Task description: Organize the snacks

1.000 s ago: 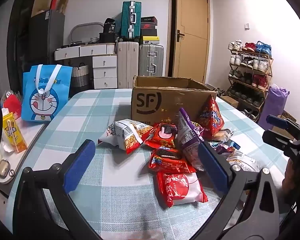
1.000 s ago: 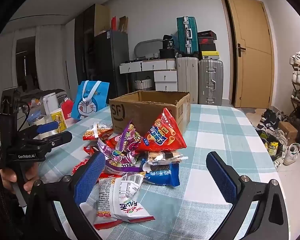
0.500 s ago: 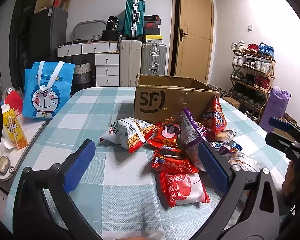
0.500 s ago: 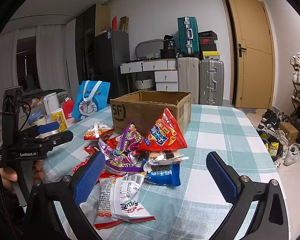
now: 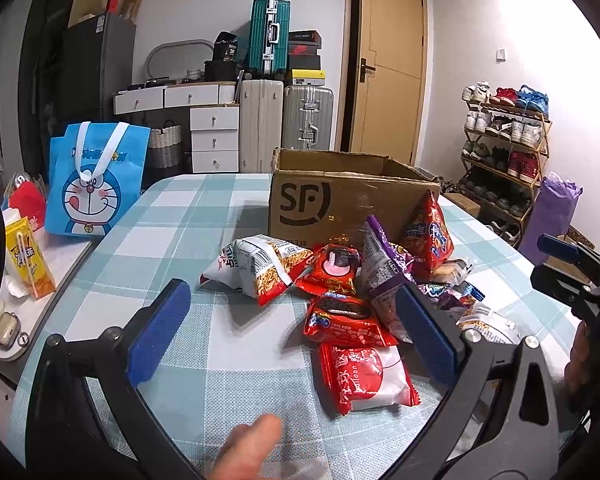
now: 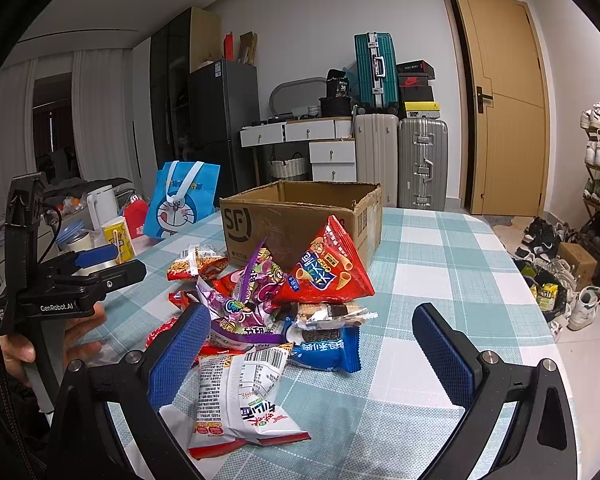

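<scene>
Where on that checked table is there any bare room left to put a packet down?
Bare cloth lies left of the snack pile, between it and the blue cartoon bag. More lies on the table's door side, right of the cardboard box, reaching the near edge. It is crowded just in front of the box, where packets overlap.

A checked table (image 5: 188, 216) holds a pile of snack packets (image 5: 352, 280) in front of an open cardboard box (image 5: 340, 200). The left gripper (image 5: 292, 328) hovers low over the table, jaws wide apart — empty. The right gripper (image 5: 572, 276) shows at the right edge.
</scene>
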Demonstrator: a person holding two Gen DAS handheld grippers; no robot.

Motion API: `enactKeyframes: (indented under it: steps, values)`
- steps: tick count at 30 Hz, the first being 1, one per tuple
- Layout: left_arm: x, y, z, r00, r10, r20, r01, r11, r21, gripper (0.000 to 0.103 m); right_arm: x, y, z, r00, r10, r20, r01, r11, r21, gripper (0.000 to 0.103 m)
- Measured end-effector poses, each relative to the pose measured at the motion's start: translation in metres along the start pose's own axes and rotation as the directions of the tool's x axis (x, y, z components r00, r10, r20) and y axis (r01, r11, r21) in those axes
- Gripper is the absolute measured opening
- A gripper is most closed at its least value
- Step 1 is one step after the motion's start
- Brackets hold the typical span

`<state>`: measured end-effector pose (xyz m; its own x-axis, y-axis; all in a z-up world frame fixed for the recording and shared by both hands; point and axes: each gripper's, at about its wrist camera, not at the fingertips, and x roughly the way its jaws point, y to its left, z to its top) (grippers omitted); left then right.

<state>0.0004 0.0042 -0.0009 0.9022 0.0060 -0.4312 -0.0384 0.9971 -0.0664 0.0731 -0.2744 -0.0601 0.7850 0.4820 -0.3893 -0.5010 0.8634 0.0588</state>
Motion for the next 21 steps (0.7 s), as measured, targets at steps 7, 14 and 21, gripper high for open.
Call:
enactKeyframes:
  steps: [7,14,21]
  values:
    - [-0.0007,-0.0020,0.0001,1.000,-0.001,0.000,0.001,1.000,0.006,0.102,-0.0001,-0.0003,0.0000,1.000,0.001,0.000,-0.001,1.000,0.001,0.103]
    - [-0.0009,-0.0029,0.0001,1.000,-0.002,0.000,0.002,1.000,0.007,0.102,0.0004,0.0005,-0.0002,1.000,0.000,-0.002,0.000,1.000,0.001,0.103]
    - [-0.0009,-0.0030,0.0000,1.000,-0.004,0.001,0.004,1.000,0.008,0.102,0.0003,0.0001,-0.0002,1.000,-0.001,-0.002,0.001,1.000,0.002,0.103]
